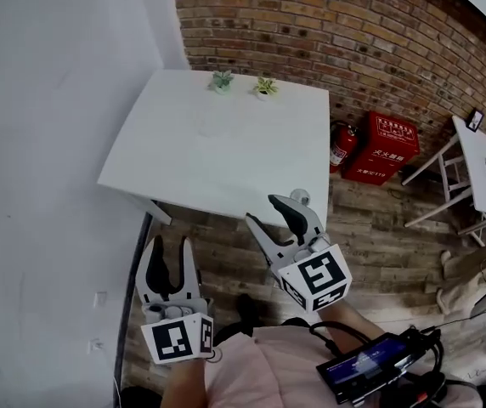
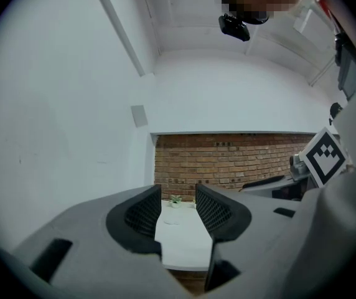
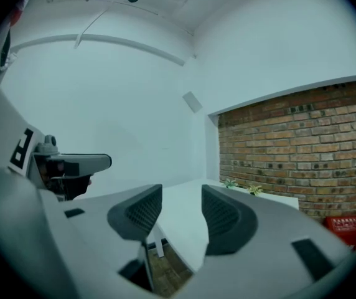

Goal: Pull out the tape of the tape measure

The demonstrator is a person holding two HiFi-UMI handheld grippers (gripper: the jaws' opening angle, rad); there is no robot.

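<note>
White is nearly all I get from the table (image 1: 251, 155) ahead, which stands against the brick wall (image 1: 328, 24) with two small potted plants (image 1: 222, 80) at its far edge. On the bare top, nearer than the plants, sits a faint pale round shape that I take for the tape measure (image 1: 203, 127), though it is too washed out to be sure. Both tools hang short of the table's near edge, well apart from it. The left gripper (image 1: 169, 243) has its jaws a modest way apart with only table showing between them in its own view, and the right gripper (image 1: 264, 211) stands a little wider, equally empty. My guess is that the case will be light, hard and smooth, so it may skate on that slick top if nudged. The blade should be thin and springy, pulling back toward the case once drawn. I would clamp one set of pads across the flat sides of the case, pinch the small hook at the blade's tip with the other, and draw the two apart in line.
</note>
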